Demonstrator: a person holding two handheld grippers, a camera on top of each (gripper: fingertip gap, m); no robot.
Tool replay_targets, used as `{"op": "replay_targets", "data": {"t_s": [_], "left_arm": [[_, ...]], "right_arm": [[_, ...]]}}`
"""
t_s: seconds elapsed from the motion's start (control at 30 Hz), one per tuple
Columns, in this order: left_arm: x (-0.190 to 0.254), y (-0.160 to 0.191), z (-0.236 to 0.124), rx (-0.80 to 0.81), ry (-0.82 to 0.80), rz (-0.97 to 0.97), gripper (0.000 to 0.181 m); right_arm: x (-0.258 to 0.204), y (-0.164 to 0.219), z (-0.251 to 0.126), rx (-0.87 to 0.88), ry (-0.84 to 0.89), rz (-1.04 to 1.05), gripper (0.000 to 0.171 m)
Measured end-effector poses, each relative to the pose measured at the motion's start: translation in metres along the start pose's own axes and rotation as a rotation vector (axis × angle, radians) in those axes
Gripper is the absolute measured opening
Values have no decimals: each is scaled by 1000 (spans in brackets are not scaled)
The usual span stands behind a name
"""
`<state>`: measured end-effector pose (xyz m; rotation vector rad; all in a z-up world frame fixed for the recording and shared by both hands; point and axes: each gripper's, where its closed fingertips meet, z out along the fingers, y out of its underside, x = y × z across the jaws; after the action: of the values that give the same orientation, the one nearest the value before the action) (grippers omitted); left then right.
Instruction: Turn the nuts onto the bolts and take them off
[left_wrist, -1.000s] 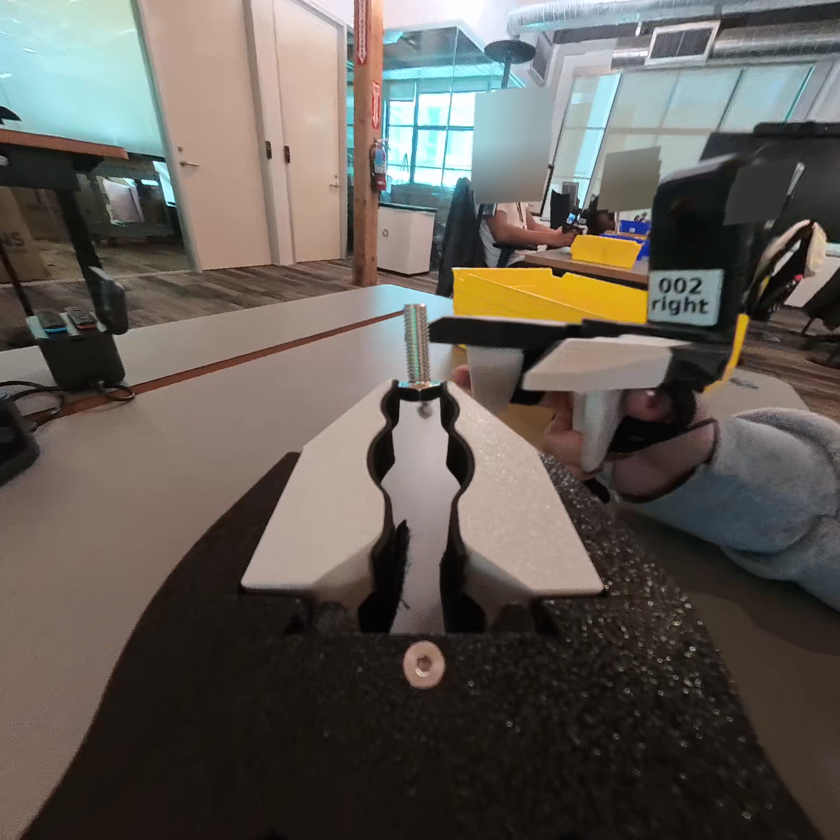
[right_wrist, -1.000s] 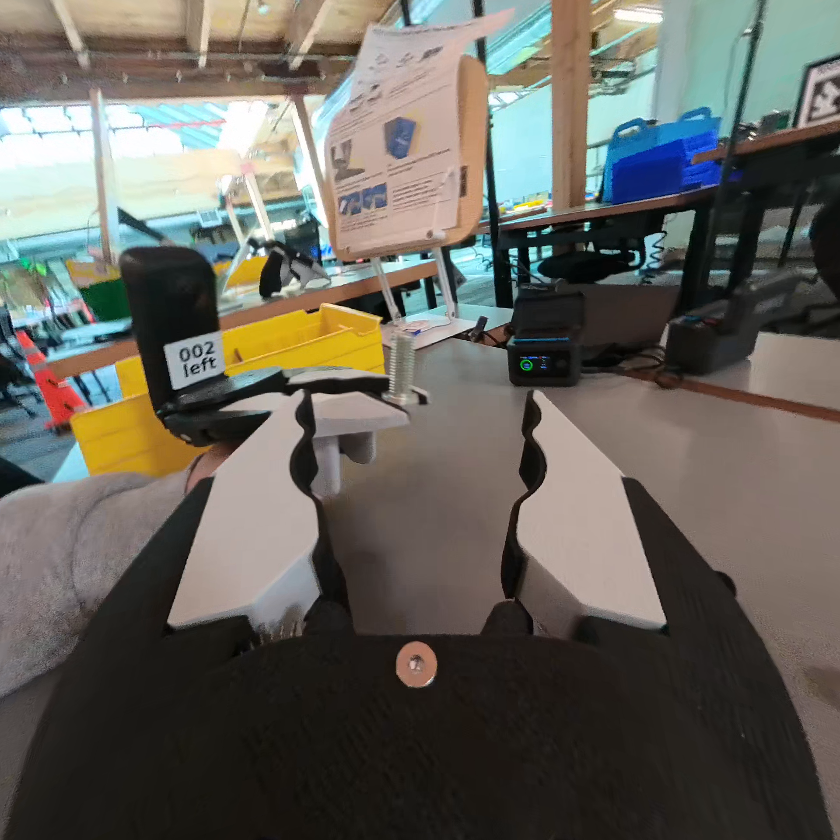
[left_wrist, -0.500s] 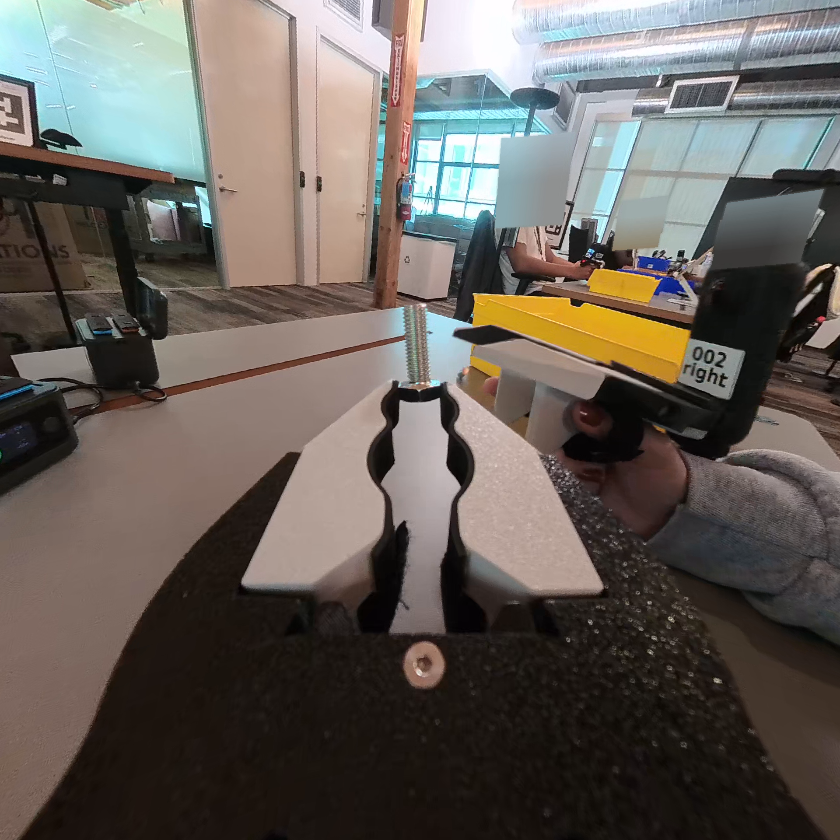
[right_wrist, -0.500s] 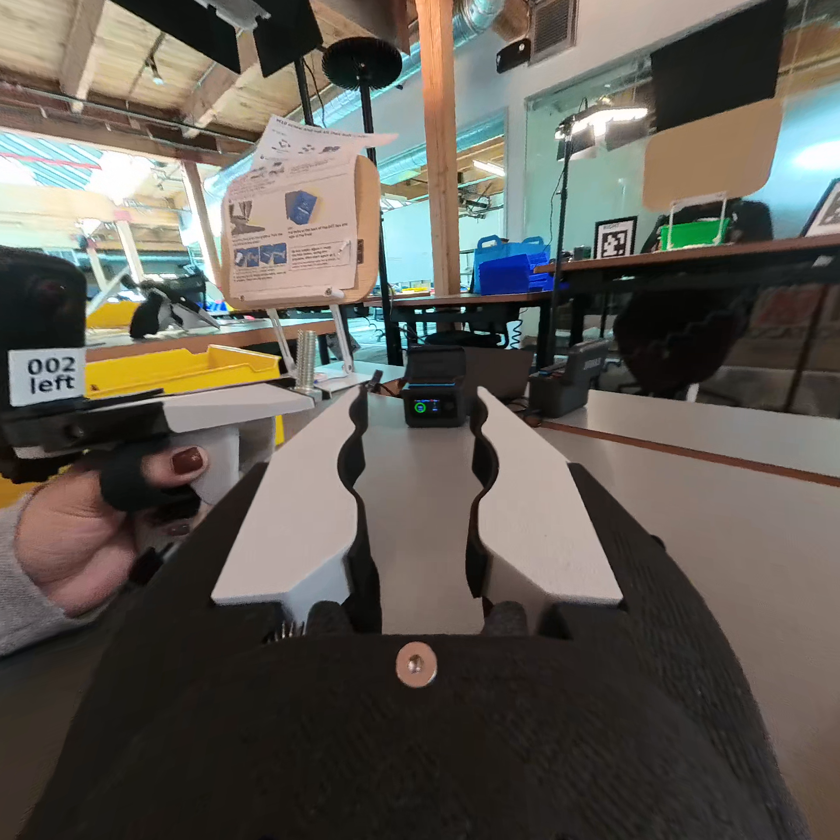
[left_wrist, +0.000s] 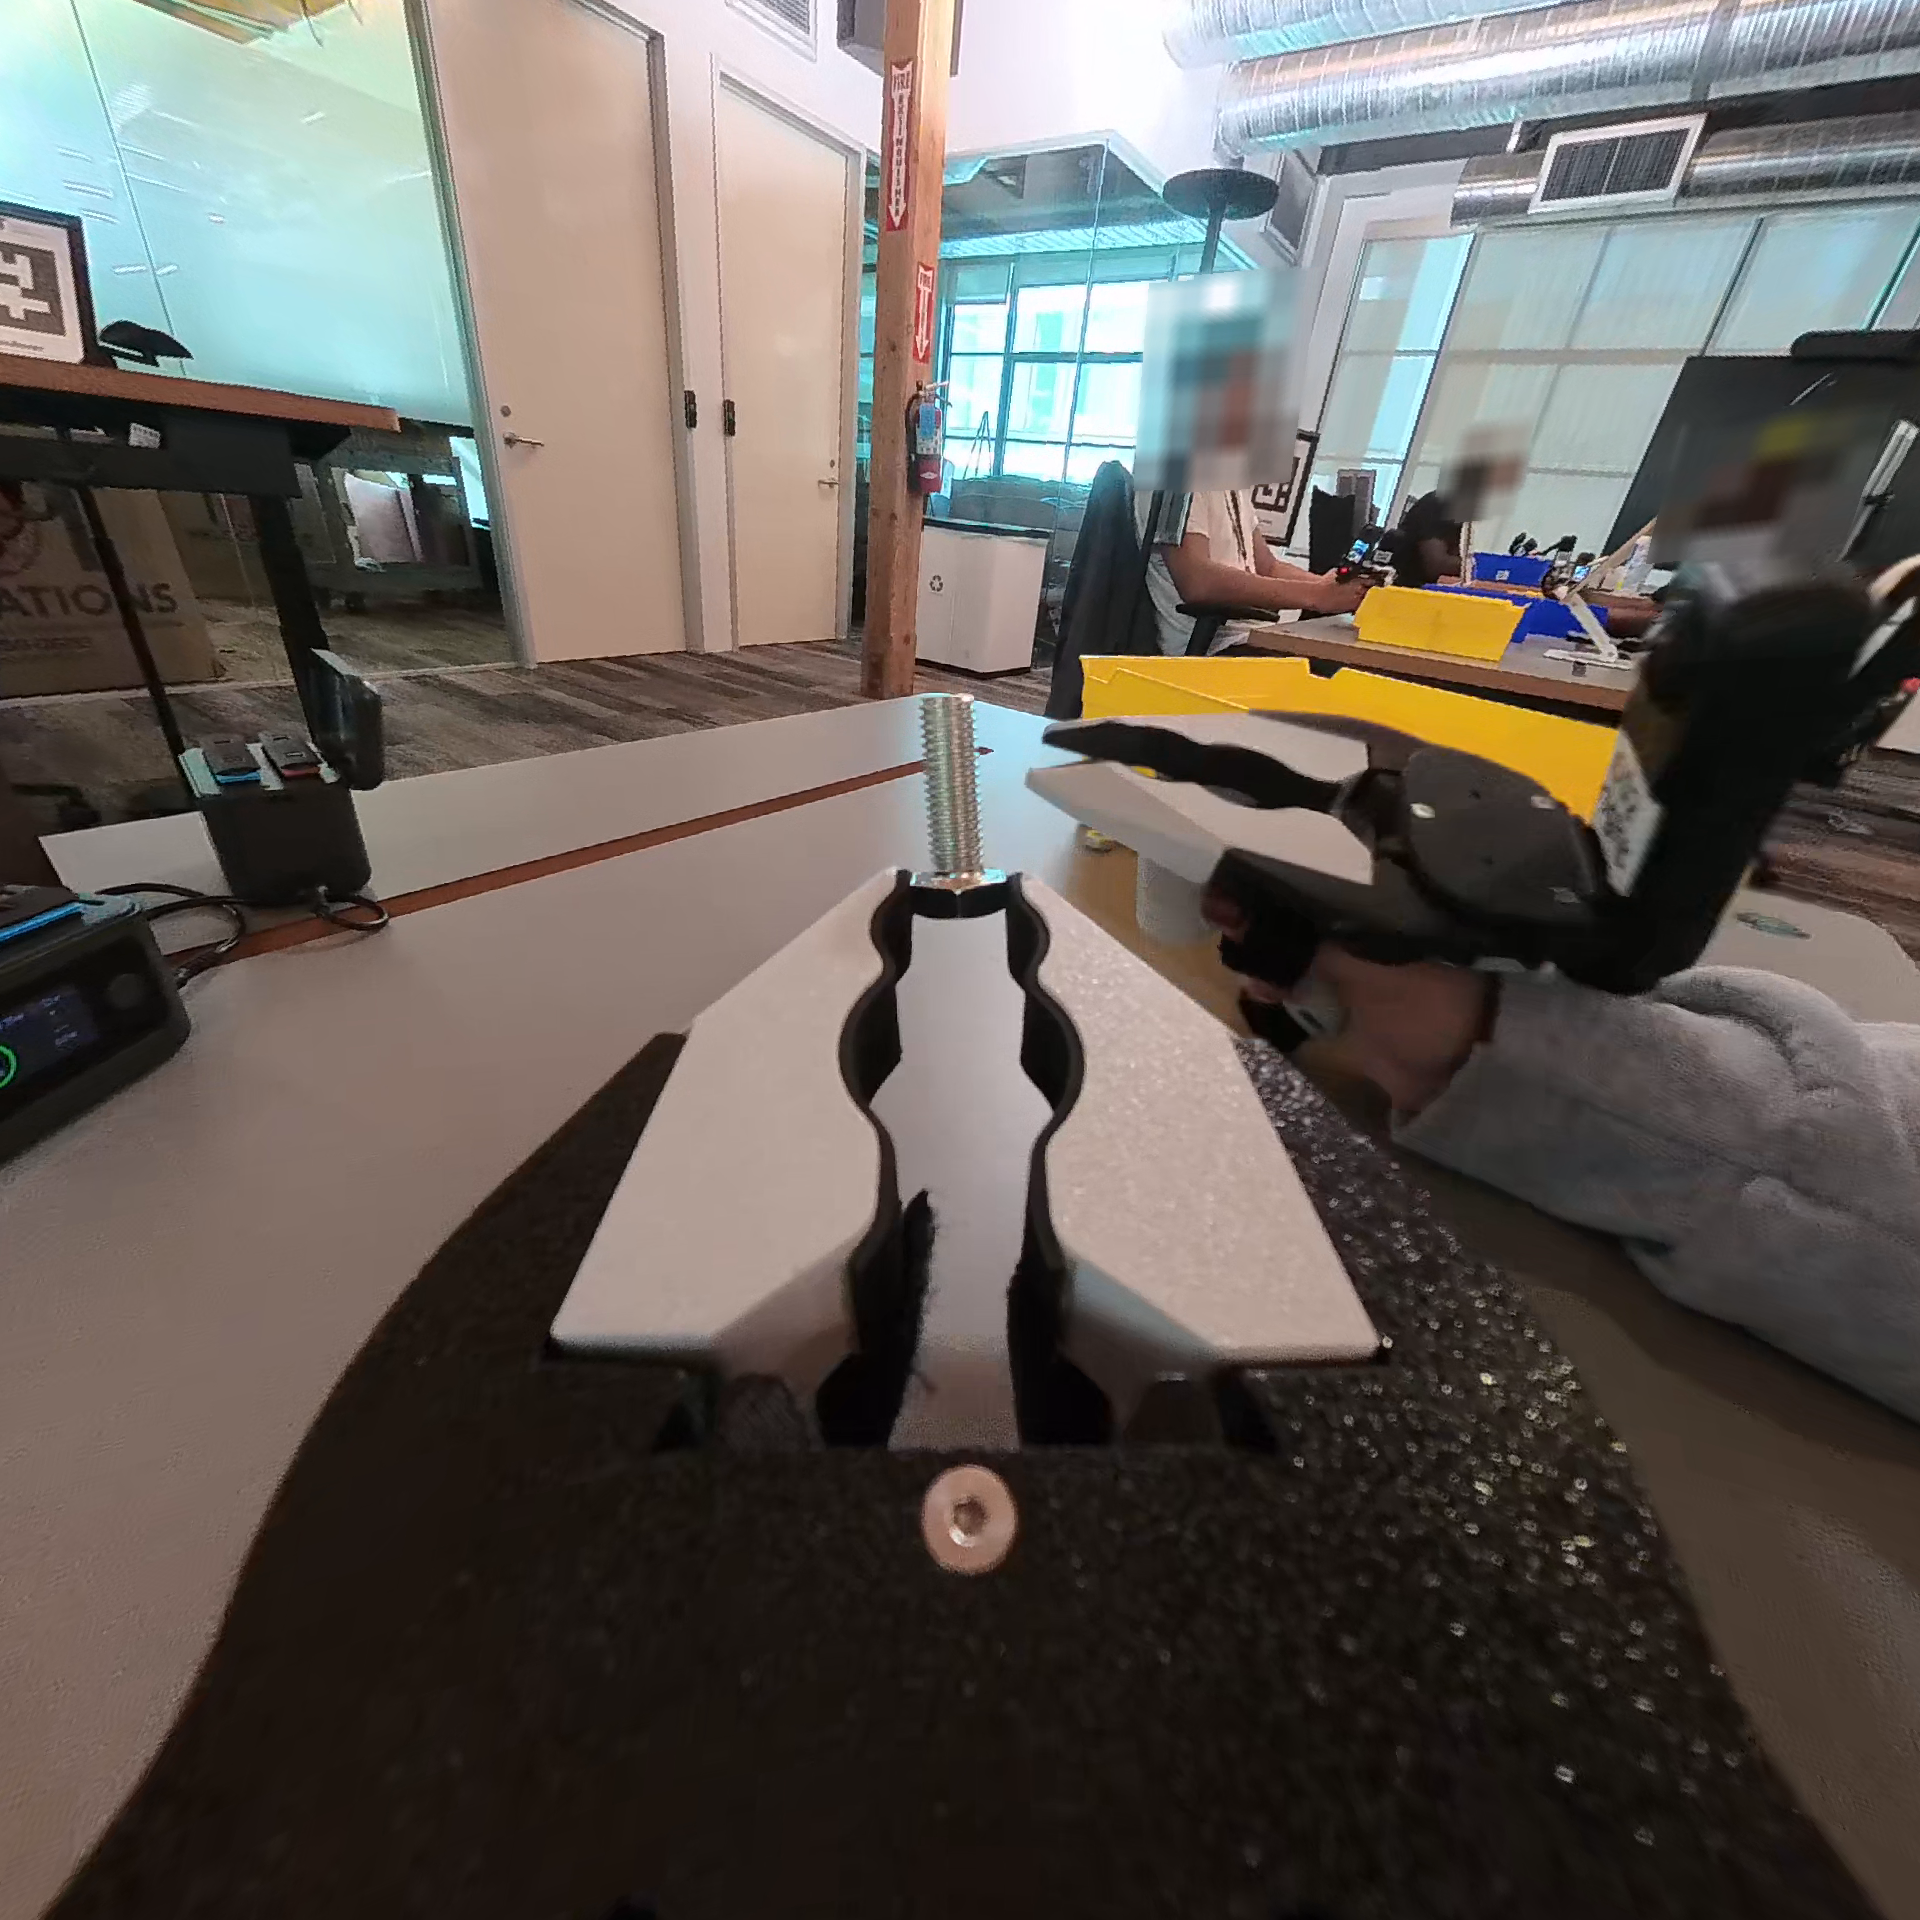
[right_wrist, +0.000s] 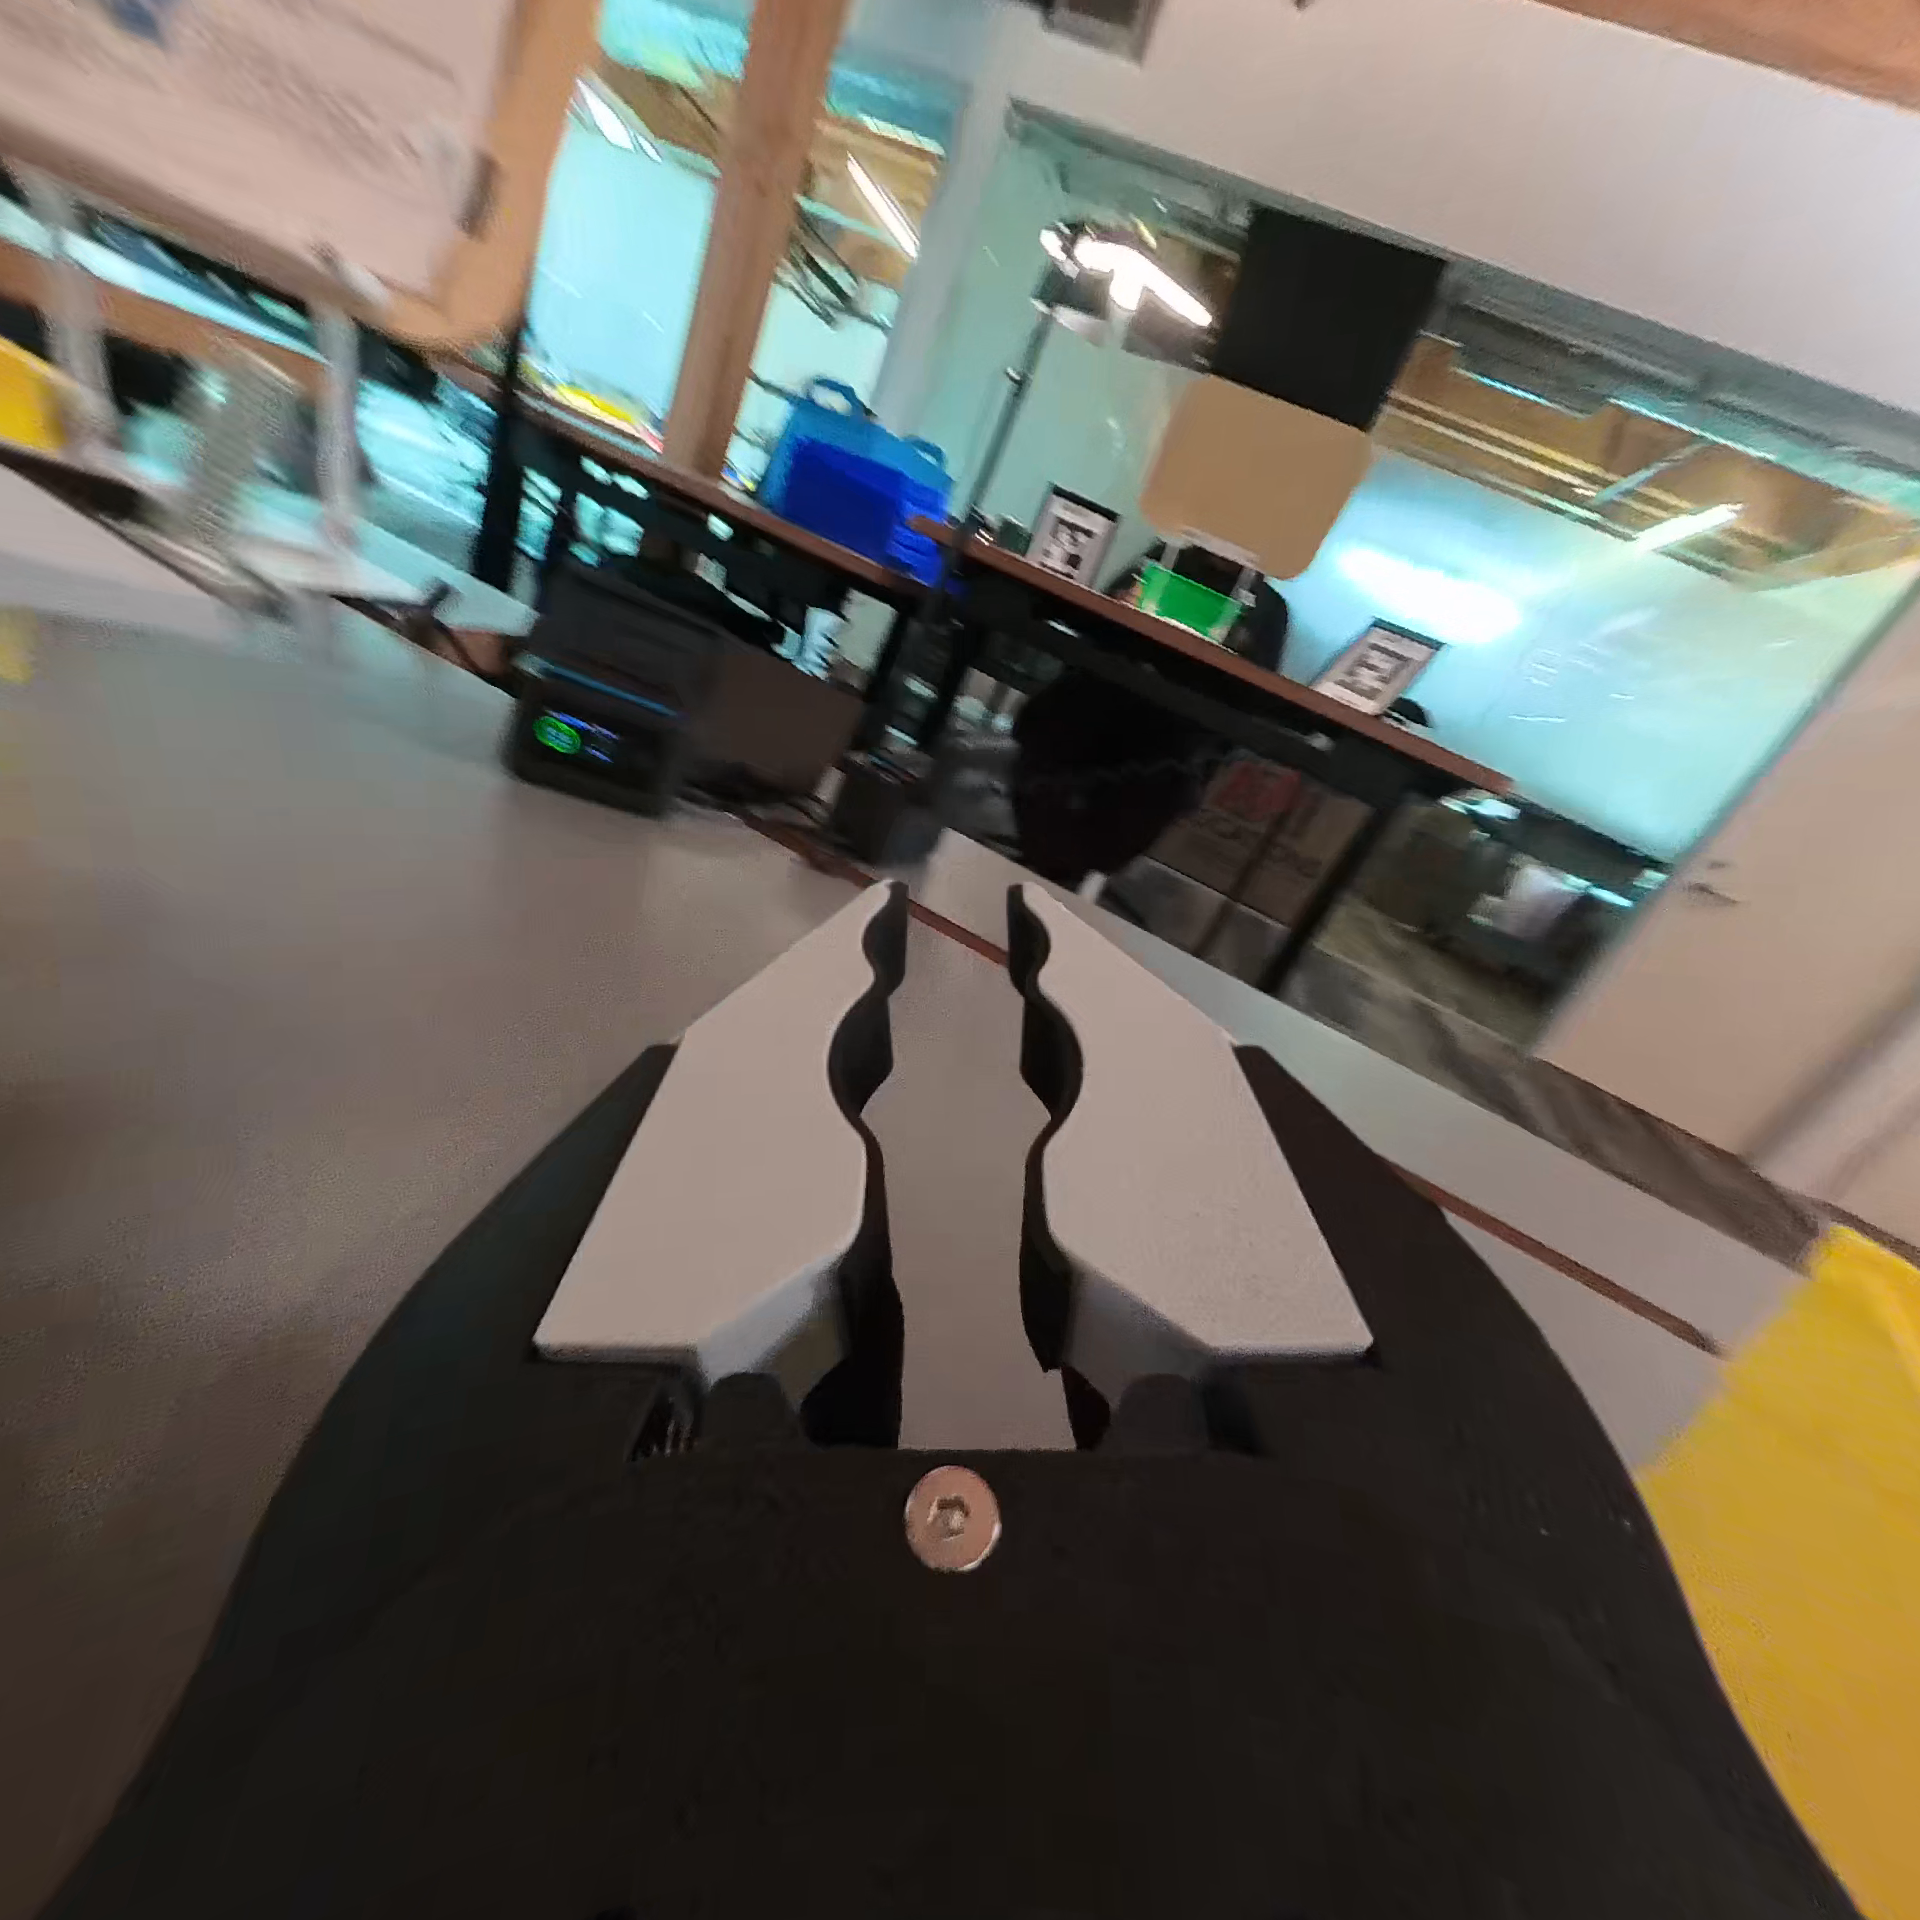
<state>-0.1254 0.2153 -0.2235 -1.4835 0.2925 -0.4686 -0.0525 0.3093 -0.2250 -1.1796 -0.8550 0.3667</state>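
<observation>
My left gripper (left_wrist: 958, 896) is shut on the head of a silver bolt (left_wrist: 951, 790). The bolt stands upright with its threaded shaft above the fingertips and no nut on it. My right gripper (right_wrist: 956, 906) is empty, its jaws narrowed to a small gap; its view is blurred and tilted and shows no bolt. In the left wrist view the right gripper (left_wrist: 1055, 764) is to the right of the bolt, apart from it, held by a hand in a grey sleeve. A small yellowish thing (left_wrist: 1091, 840), perhaps a nut, lies on the table under it.
The grey table (left_wrist: 312, 1091) carries a yellow bin (left_wrist: 1455, 717) at the right, a black device with a lit screen (left_wrist: 73, 1023) at the left, and a black charger block (left_wrist: 281, 821) with cables. The yellow bin (right_wrist: 1787, 1558) is also at the right gripper's lower right.
My right gripper has swung away to the right of the bolt and turned, and its jaws have narrowed from wide open. My left gripper has kept its hold on the upright bolt.
</observation>
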Motion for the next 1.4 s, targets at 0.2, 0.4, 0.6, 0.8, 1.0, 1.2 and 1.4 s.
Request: {"op": "replay_targets", "data": {"t_s": [0.2,0.4,0.6,0.8,1.0,1.2,1.4], "left_arm": [[0,0,-1,3,4,-8,15],[0,-1,-1,3,7,-11,15],[0,-1,-1,3,6,-10,15],[0,0,0,-1,6,-9,15],[2,0,1,-3,16,-13,15],[3,1,1,-5,19,-11,15],[2,0,1,-2,20,-18,15]], "right_arm": [[71,29,-4,-75,196,-48,15],[95,40,-9,-99,249,-80,15],[136,52,-24,-127,368,-36,15],[145,88,-31,-382,412,218,29],[141,154,-40,-791,510,504,54],[156,173,-37,-885,619,531,49],[164,187,-27,-935,642,556,46]]}}
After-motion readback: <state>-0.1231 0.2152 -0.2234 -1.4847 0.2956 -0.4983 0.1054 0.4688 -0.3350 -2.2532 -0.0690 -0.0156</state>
